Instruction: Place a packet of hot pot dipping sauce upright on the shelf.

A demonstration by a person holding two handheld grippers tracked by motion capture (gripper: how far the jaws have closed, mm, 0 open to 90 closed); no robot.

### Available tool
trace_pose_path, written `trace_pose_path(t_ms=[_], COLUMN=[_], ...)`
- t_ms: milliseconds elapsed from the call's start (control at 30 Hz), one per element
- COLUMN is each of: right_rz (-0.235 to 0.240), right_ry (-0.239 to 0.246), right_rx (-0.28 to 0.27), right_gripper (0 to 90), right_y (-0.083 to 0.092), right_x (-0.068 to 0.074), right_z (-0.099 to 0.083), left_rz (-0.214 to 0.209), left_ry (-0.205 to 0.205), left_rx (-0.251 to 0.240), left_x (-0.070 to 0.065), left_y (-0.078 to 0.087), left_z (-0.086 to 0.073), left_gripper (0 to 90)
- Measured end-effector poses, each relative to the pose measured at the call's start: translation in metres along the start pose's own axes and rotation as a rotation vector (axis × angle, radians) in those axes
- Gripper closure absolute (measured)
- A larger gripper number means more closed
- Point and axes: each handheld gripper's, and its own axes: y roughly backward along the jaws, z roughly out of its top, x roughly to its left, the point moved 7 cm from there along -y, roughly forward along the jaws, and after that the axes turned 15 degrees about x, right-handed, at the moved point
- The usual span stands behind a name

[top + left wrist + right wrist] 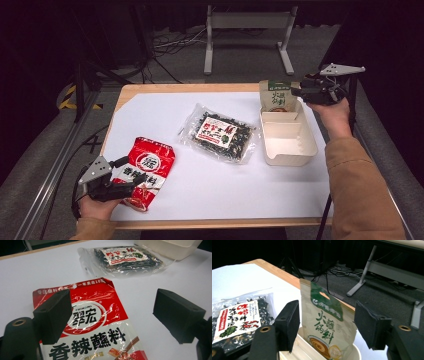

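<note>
A red and white seasoning packet [150,170] [95,322] lies flat near the table's front left. My left gripper [134,172] [112,315] hovers low over its near end, open, with the jaws wide and not touching it. A beige and green pouch [277,96] [322,322] stands upright in the far end of a white box [312,145] [355,353]. My right gripper [297,90] [327,321] is at the pouch's top, open. The pouch sits between the jaws with a gap beside the pads. A clear bag of dark dried food [220,132] [125,257] [237,317] lies mid-table.
A white sheet [200,190] covers most of the wooden table [150,90]. Beyond the far edge are a grey metal stand [247,35] and loose cables on the floor. Dark equipment rails run along both sides.
</note>
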Motion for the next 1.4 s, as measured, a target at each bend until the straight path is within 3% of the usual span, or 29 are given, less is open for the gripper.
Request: trace_pose_path(t_ms=[167, 400, 467, 767, 1067, 1167, 1200, 1400], right_rz=[0.025, 0.102, 0.112, 0.193, 0.274, 0.298, 0.304, 0.347], right_ry=[0.038, 0.068, 0.071, 0.120, 0.172, 0.185, 0.189, 0.205], right_rx=[-0.022, -0.029, -0.028, -0.016, -0.019, -0.012, -0.009, -0.007], right_gripper=[34.3, 36.6, 37.1, 38.3, 37.5, 37.3, 37.1, 36.4], right_y=[0.010, 0.020, 0.020, 0.020, 0.013, 0.009, 0.008, 0.004], right_x=[0.018, 0.050, 0.054, 0.097, 0.141, 0.153, 0.156, 0.175], right_z=[0.009, 0.019, 0.019, 0.028, 0.036, 0.038, 0.038, 0.039], left_rz=[0.013, 0.024, 0.026, 0.023, 0.027, 0.013, -0.006, -0.026], left_ry=[0.004, -0.013, -0.017, -0.020, -0.015, -0.001, 0.014, 0.028], left_rx=[0.024, 0.038, 0.039, 0.039, 0.009, -0.022, -0.053, -0.072], left_x=[0.000, 0.003, 0.004, 0.003, 0.005, 0.004, 0.005, 0.007], left_y=[0.001, 0.001, 0.000, 0.000, 0.004, 0.007, 0.011, 0.015], left_z=[0.002, 0.004, 0.004, 0.005, 0.006, 0.008, 0.010, 0.011], left_gripper=[15.2, 14.0, 14.0, 14.1, 13.9, 11.7, 11.1, 9.6])
